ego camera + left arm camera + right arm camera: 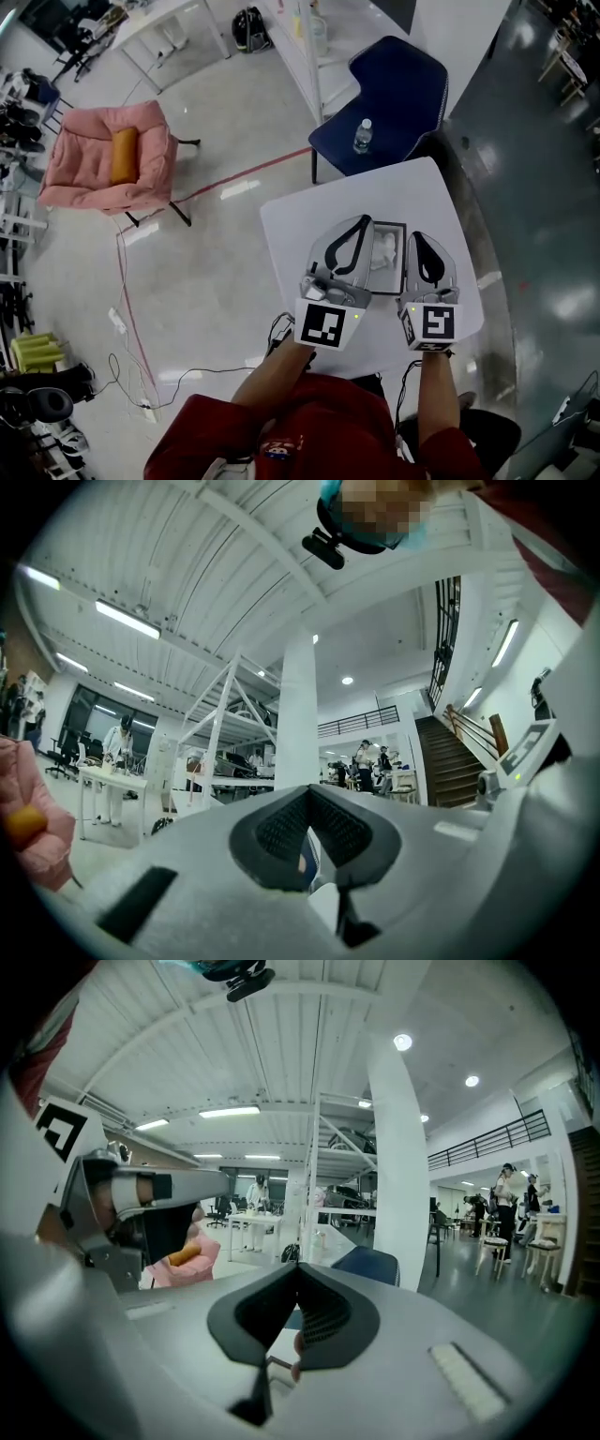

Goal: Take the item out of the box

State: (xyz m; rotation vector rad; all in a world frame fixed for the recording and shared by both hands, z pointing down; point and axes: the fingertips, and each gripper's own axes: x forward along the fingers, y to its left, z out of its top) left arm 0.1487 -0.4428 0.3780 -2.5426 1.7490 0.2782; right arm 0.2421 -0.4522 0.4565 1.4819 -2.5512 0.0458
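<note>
white item (386, 249) lies in the box (404, 267), between the two grippers' tips and nearer the left gripper (366, 221). left gripper: jaws pressed together, empty. right gripper (416, 236): same. step looks like approach. recommended: spread one gripper's jaws before entry, come in from above, pinch the item's bulk, and brace the box rim w/ the other gripper. qty: 1 item, 1 box, 2 grippers, 1 table (291, 225). beyond the tips: 1 blue chair (403, 84) w/ 1 bottle (362, 136).
</note>
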